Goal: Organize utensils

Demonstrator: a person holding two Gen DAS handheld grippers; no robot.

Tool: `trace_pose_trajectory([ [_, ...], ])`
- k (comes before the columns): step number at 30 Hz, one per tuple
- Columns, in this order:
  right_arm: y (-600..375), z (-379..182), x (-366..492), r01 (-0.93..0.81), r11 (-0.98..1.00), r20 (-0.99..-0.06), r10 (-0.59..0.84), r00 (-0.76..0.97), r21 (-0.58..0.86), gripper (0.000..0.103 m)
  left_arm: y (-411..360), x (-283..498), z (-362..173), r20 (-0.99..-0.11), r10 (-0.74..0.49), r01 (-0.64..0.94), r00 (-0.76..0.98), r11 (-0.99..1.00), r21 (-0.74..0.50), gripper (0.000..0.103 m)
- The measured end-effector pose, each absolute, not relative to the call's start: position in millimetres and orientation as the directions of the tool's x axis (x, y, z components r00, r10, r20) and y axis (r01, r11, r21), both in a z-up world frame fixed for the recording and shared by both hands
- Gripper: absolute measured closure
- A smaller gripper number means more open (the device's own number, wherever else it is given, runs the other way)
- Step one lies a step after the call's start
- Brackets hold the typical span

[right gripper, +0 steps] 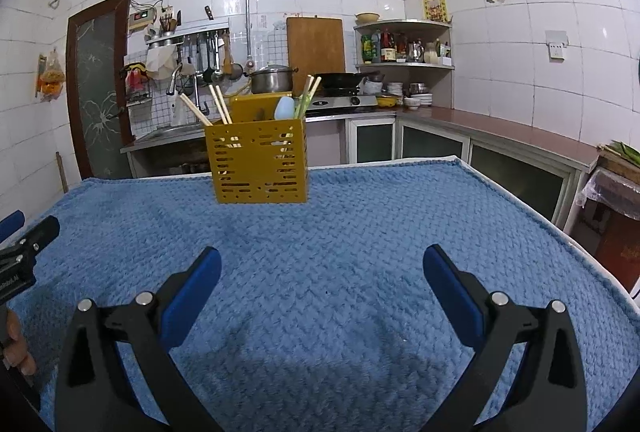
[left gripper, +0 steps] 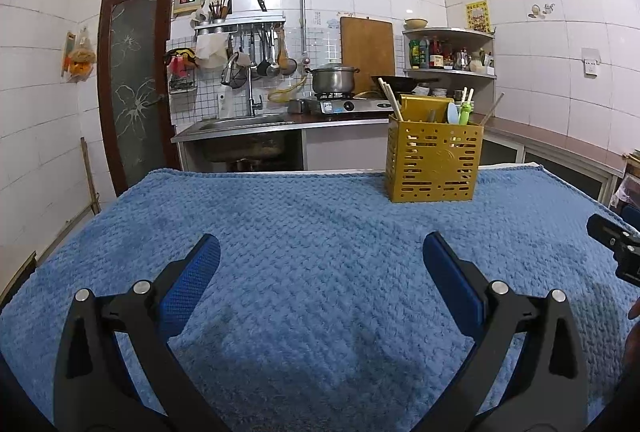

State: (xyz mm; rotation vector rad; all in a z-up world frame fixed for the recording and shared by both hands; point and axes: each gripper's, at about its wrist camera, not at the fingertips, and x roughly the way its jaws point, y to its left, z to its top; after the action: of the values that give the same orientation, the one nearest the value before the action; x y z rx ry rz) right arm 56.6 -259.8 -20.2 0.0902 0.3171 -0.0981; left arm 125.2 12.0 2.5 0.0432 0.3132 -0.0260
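Observation:
A yellow perforated utensil holder [left gripper: 434,161] [right gripper: 260,161] stands upright at the far side of the blue towel [left gripper: 300,232] [right gripper: 360,232]. Wooden chopsticks [left gripper: 390,99] [right gripper: 218,103], a pale blue spoon [left gripper: 453,112] [right gripper: 284,107] and a green utensil [left gripper: 464,111] [right gripper: 302,103] stick out of it. My left gripper [left gripper: 321,260] is open over the near towel, nothing between its blue pads. My right gripper [right gripper: 322,270] is open too, also empty. Each gripper shows at the edge of the other's view. No loose utensil lies on the towel.
Behind the table runs a kitchen counter with a sink [left gripper: 244,121], a gas stove holding a steel pot [left gripper: 333,79] [right gripper: 272,79] and a wok [right gripper: 346,77], and a corner shelf of bottles [left gripper: 448,51] [right gripper: 404,45]. A brown door [left gripper: 134,83] stands at the left.

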Motion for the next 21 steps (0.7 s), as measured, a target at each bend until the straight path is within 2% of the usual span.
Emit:
trace_pose_trajectory([
  [21,-260.3,-19.8,56.4,0.104,0.992,-0.314,-0.075,0.946,0.075,0.004,6.6,123.5,3.7,-0.297,-0.044,0.064,0.954,0.996,0.056,0.005],
])
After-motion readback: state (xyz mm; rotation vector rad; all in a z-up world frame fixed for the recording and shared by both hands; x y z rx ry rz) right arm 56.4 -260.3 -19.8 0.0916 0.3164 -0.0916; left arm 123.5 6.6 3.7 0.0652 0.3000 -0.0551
